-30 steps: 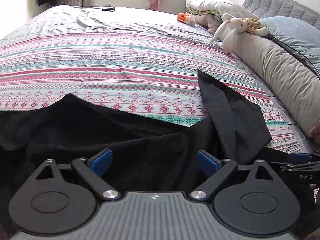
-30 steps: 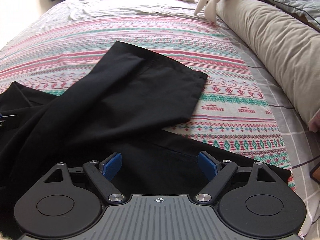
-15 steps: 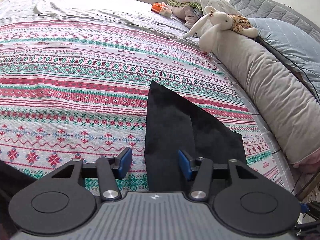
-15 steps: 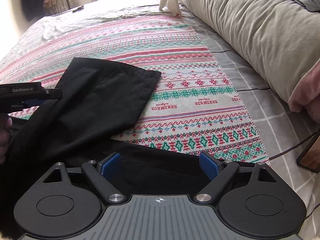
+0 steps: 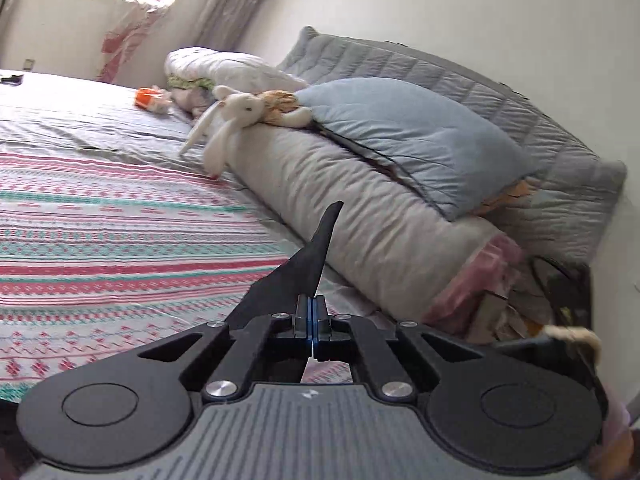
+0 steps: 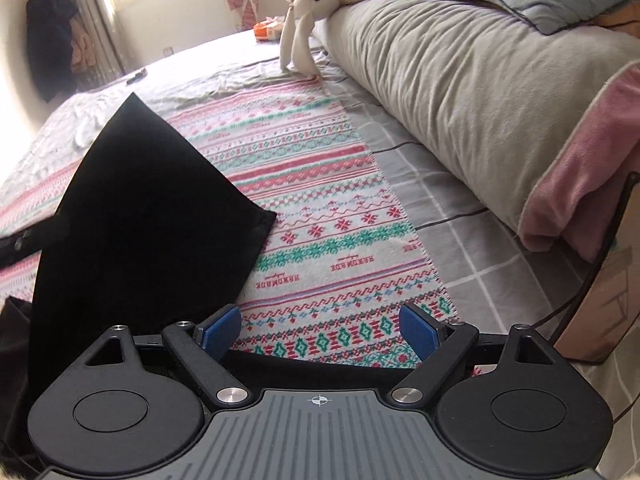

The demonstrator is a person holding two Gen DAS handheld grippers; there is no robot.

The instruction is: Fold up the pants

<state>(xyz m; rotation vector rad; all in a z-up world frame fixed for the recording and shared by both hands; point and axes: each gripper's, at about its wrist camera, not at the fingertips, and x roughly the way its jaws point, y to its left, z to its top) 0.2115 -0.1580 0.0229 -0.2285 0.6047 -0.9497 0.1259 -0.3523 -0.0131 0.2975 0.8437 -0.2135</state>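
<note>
Left tongs (image 5: 311, 320): clenched on pants (image 6: 140, 208) hem.
Right tongs (image 6: 320, 330): released, over bed (image 6: 340, 216).
Technique: probably carry hem across, keeping fabric taut, edges aligned.

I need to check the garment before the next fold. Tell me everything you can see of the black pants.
The pants are plain black, matte woven cloth. One leg is lifted off the patterned blanket, its hem end hanging as a flat panel. The left gripper is shut on an edge, a pointed corner sticking up. The right gripper is open above another black edge.
</note>
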